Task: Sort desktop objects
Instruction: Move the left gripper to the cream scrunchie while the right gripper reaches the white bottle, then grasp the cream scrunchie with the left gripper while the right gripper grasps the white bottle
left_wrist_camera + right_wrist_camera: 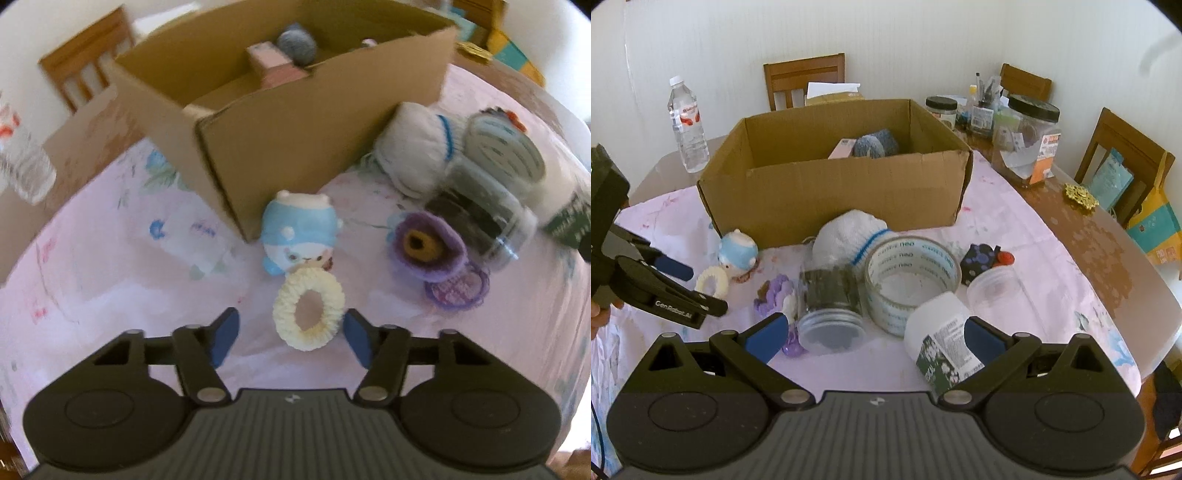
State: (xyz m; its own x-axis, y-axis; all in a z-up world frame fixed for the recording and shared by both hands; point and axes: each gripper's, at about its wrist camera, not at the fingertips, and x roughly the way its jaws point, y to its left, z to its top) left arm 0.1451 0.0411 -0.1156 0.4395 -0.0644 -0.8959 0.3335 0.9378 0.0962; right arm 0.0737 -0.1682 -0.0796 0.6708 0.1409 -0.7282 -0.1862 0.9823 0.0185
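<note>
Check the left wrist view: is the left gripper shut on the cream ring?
No, the left gripper is open, its blue pads either side of the ring.

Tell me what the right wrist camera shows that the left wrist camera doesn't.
Only the right wrist view shows the black-lidded jars on bare wood behind the cardboard box, the clear tape roll's open centre, and the left gripper from outside. Only the left wrist view shows the cream ring lying just ahead of that gripper's open fingers, apart from both, and touching the blue figurine. Both share the box, ring, figurine, white sock bundle, purple knitted flower and water bottle.
</note>
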